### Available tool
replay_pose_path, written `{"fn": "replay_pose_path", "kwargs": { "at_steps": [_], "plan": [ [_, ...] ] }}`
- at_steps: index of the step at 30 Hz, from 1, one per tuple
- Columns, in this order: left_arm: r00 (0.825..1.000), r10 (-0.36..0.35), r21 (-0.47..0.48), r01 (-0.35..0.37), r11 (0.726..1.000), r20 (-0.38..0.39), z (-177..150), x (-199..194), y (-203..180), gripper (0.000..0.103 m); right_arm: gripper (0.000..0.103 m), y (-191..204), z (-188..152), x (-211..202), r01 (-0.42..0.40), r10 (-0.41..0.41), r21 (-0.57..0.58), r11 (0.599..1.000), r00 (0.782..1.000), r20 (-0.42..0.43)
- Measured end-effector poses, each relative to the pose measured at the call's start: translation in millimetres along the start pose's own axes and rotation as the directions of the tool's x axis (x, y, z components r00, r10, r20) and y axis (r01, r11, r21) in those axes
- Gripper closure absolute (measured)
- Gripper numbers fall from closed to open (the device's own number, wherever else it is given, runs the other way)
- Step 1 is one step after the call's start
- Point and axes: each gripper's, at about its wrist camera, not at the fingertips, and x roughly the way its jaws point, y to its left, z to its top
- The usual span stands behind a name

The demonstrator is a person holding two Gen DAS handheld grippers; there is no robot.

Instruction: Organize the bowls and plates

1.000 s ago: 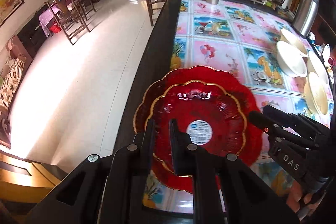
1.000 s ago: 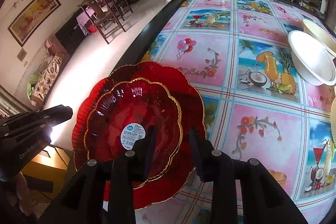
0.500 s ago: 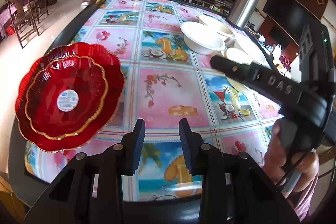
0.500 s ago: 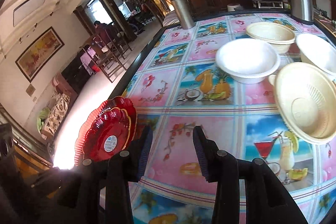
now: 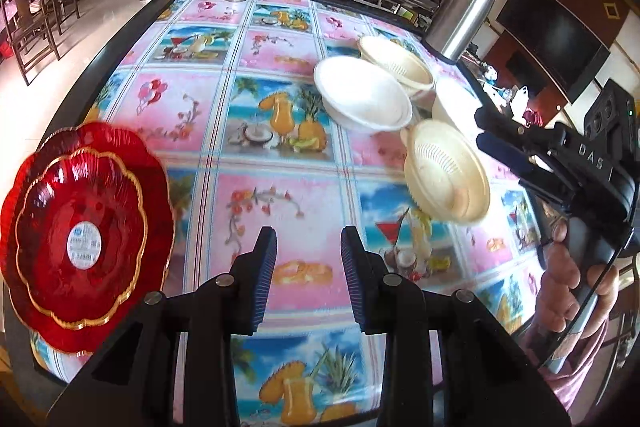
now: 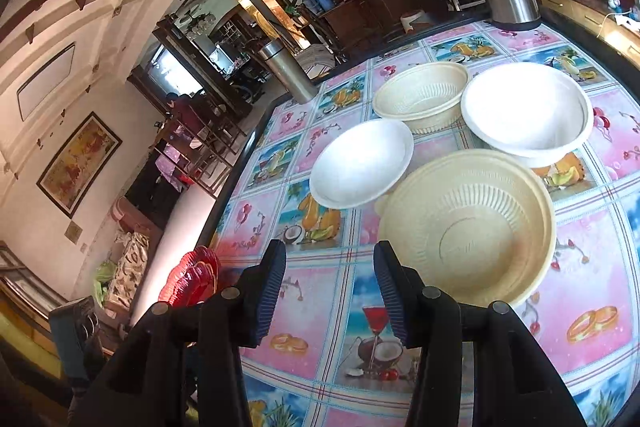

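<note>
Both jaws spread, empty. Red plates (image 5: 82,243) stacked, left edge of frame. Nearest cream bowl (image 6: 468,227) right of centre, above right gripper (image 6: 330,291). Take its near rim squarely; nest into matching cream bowl (image 6: 422,101), avoid white bowls (image 6: 362,163).

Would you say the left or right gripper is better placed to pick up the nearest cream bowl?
Right gripper, probably: open, with the cream bowl just beyond its right finger. The left gripper sits farther off.

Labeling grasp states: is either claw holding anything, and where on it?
Nothing held. Left claw and right claw are both open and empty above the table.
</note>
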Motion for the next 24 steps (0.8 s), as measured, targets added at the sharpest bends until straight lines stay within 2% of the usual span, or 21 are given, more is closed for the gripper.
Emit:
{"fn": "replay_pose_path", "kwargs": {
  "at_steps": [2, 3, 4, 8, 11, 13, 16, 17, 19, 21, 23, 24],
  "plan": [
    [1.0, 0.005, -0.023, -0.004, 1.0, 0.008, 31, 9, -3, 0.062, 0.054, -5, 23, 9, -0.019, 0.019, 0.022, 1.0, 1.0, -0.017],
    [1.0, 0.004, -0.038, -0.003, 0.999, 0.007, 46, 16, -4, 0.048, 0.052, -7, 34, 13, -0.027, 0.028, 0.031, 0.999, 0.999, -0.035],
    [1.0, -0.006, -0.062, 0.006, 0.998, 0.005, 60, 24, -3, 0.041, 0.052, -9, 45, 21, -0.026, 0.029, 0.041, 0.999, 0.998, -0.062],
    [0.997, -0.047, -0.151, 0.038, 0.988, -0.057, 98, 65, 1, 0.041, 0.052, -25, 88, 51, 0.02, -0.006, 0.101, 0.995, 0.991, -0.136],
    [0.994, -0.039, -0.188, 0.02, 0.982, -0.101, 113, 92, 4, 0.041, 0.052, -33, 110, 75, 0.089, -0.07, 0.086, 0.992, 0.976, -0.205],
    [0.991, -0.052, -0.211, 0.025, 0.977, -0.126, 119, 104, 7, 0.041, 0.052, -41, 120, 88, 0.102, -0.078, 0.095, 0.99, 0.97, -0.228],
    [0.987, -0.047, -0.229, 0.01, 0.973, -0.156, 122, 117, 9, 0.041, 0.052, -50, 126, 110, 0.115, -0.088, 0.09, 0.989, 0.96, -0.265],
    [0.985, -0.055, -0.243, 0.014, 0.97, -0.162, 122, 121, 11, 0.041, 0.052, -53, 125, 115, 0.111, -0.083, 0.092, 0.989, 0.961, -0.264],
    [0.983, -0.08, -0.277, 0.032, 0.96, -0.164, 122, 125, 12, 0.041, 0.052, -59, 124, 124, 0.108, -0.074, 0.095, 0.99, 0.949, -0.308],
    [0.98, -0.094, -0.288, 0.041, 0.957, -0.173, 123, 128, 10, 0.041, 0.052, -62, 122, 120, 0.081, -0.041, 0.119, 0.99, 0.952, -0.302],
    [0.977, -0.115, -0.296, 0.057, 0.954, -0.181, 126, 131, 5, 0.041, 0.052, -66, 124, 118, 0.104, -0.069, 0.103, 0.989, 0.951, -0.301],
    [0.976, -0.118, -0.294, 0.06, 0.954, -0.182, 127, 131, 3, 0.041, 0.052, -69, 124, 119, 0.094, -0.054, 0.119, 0.988, 0.951, -0.304]
  ]
}}
